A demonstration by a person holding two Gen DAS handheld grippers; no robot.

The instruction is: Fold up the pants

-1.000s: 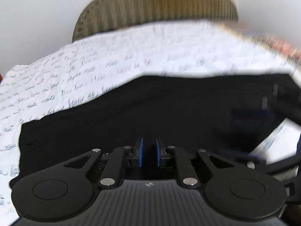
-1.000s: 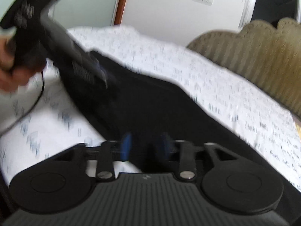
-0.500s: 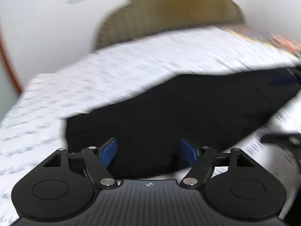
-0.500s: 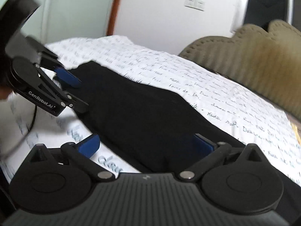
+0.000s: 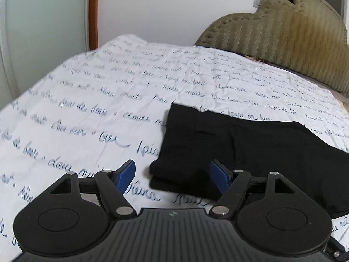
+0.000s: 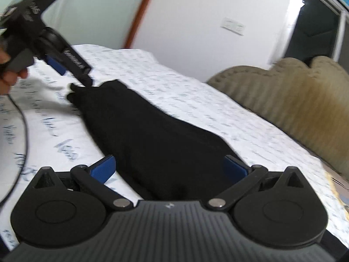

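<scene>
Pants [image 5: 250, 152], black and already doubled into a long narrow strip, lie flat on the white bedsheet [image 5: 87, 109] printed with blue script. In our left wrist view their squared end sits at lower centre, just ahead of our left gripper [image 5: 172, 176], and the strip runs away toward the right edge of the frame. In our right wrist view the same strip stretches from between the fingers of our right gripper [image 6: 170, 168] at the bottom up to the upper left, where the left gripper shows again, held in a hand [image 6: 6, 74]. Both pairs of jaws stand wide apart and grip nothing. The long axis therefore runs from one gripper to the other, each nearest its own end. We judge the next fold brings one end over the other. A padded headboard [image 5: 294, 32] stands behind.
</scene>
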